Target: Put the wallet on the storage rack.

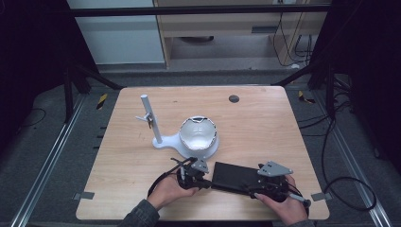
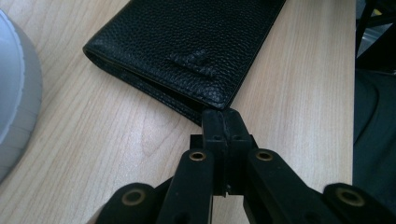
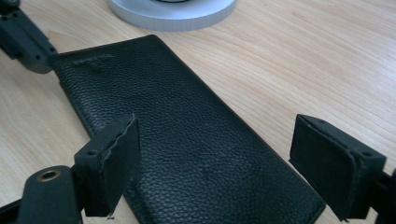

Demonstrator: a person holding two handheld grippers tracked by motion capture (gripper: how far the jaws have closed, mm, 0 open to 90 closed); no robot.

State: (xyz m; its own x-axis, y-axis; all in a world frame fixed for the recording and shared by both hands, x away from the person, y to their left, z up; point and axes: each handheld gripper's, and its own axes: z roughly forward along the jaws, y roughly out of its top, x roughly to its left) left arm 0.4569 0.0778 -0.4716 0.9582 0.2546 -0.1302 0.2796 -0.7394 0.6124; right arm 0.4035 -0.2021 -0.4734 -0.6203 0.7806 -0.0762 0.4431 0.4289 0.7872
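A long black leather wallet point(image 1: 234, 176) lies flat near the table's front edge, between my two grippers. My left gripper point(image 1: 208, 182) is at its left end. In the left gripper view the left gripper point(image 2: 223, 117) is shut, its tips touching the near corner of the wallet point(image 2: 187, 42); I cannot tell whether they pinch any leather. My right gripper point(image 1: 251, 187) is at the wallet's right end. In the right gripper view the right gripper point(image 3: 225, 161) is open, one pad over the wallet point(image 3: 187, 135) and the other beyond its edge, over bare wood.
A white stand point(image 1: 163, 141) with an upright pole point(image 1: 149, 118) and a white bowl point(image 1: 198, 135) sits just behind the wallet. Its base edge point(image 3: 173, 11) is close to the wallet's far corner. A dark round hole point(image 1: 233, 99) marks the back of the table.
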